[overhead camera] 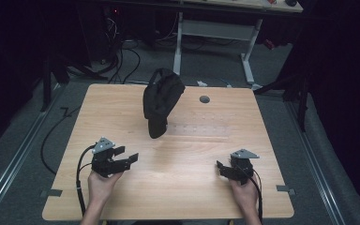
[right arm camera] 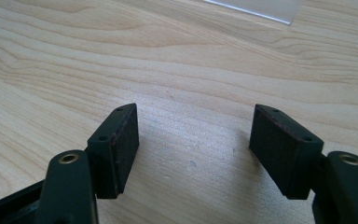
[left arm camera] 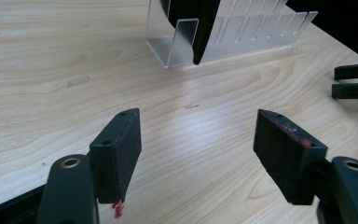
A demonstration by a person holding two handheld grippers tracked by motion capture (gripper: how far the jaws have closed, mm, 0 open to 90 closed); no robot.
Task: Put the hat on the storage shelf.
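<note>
**Reaching for the cap: the left gripper is the nearer one**

Resting at the near edge of the wooden table (overhead camera: 122,101), both grippers are held low with nothing between their jaws. The left gripper (overhead camera: 130,159) is seen with its jaws spread wide, and the same wide gap is shown in the left gripper view (left arm camera: 198,154), where bare wood lies between the pads. The right gripper (overhead camera: 220,168) is likewise wide open, as is confirmed in the right gripper view (right arm camera: 193,149).

The black cap (overhead camera: 161,101) is found at the middle of the table's far half, propped upright on a clear slotted stand (left arm camera: 177,44) with its brim hanging downward towards the near side. Its long axis is judged to run roughly from the far edge down towards the person, tilted a little. From the left gripper the cap lies forward and slightly to the right; in the left gripper view the dark brim tip (left arm camera: 200,51) is seen ahead, near the centre line of the jaws. From the right gripper the cap lies forward and well to the left, and a corner of the clear stand (right arm camera: 261,9) is caught at the top of its view.

The left gripper is therefore judged the nearer and better aligned of the two. A forward reach with a slight rightward drift would probably be called for, the open jaws being brought either side of the hanging brim across its thin edge.
</note>
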